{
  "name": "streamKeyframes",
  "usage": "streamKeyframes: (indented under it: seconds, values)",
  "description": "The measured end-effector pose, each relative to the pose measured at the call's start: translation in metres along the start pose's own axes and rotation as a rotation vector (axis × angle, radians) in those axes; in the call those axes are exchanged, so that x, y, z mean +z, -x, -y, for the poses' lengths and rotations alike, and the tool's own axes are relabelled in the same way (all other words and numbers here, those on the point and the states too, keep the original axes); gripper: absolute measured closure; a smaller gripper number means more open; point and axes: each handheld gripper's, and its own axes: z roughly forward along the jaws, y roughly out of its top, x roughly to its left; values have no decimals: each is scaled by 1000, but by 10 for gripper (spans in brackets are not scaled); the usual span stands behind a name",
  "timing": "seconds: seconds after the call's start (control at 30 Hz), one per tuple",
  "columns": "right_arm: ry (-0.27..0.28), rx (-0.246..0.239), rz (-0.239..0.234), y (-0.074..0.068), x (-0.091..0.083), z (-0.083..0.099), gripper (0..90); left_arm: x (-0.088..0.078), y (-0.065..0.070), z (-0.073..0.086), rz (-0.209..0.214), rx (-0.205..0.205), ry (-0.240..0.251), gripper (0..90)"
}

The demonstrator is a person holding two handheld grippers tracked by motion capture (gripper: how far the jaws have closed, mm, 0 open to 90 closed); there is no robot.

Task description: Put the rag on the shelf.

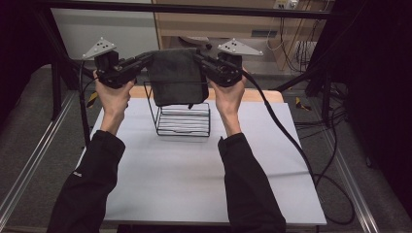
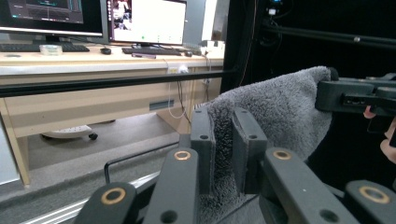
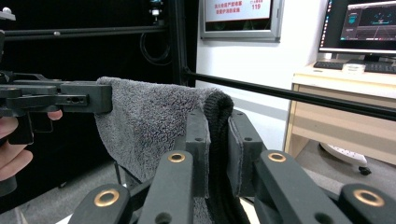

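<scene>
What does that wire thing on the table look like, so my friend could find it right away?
Look at the white table, toward its far edge. There stands a black wire rack, an open frame of thin rods, right under the grey towel that the left gripper and right gripper hold up by its top corners. It is see-through and stiff, while the towel is soft and solid.

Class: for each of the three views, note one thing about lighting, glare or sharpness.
High view: the white table is evenly lit, the room's edges fall into darkness, and the grey towel shows little texture. Left gripper view: the lit monitor is washed out, while the towel's pile is crisp. Right gripper view: the nearest tool parts look soft, and the left background is black.
</scene>
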Motion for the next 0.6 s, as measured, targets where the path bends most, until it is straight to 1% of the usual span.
streamKeyframes:
  seconds: [0.07,0.17,0.23,0.33,0.37,0.5,0.53,0.6]
  values:
    - [-4,-3,-3,-1,-2,1,807,-3,1,2,9,8,-2,799]
    - [-7,-1,-19,-1,-5,4,807,-6,3,4,12,20,-8,799]
    - [-15,-3,-29,-2,-7,5,807,-7,4,6,13,16,-14,799]
    - [-31,-8,-37,-4,-8,6,807,-9,5,8,15,20,-29,798]
    - [-37,-9,-38,-4,-8,6,807,-9,5,9,15,26,-40,798]
    - [-50,-15,-44,-6,-10,8,807,-12,7,12,17,31,-51,797]
    - [-56,-22,-48,-7,-11,8,806,-13,7,12,19,35,-57,797]
    - [-68,-21,-53,-8,-12,9,806,-14,7,13,21,39,-69,796]
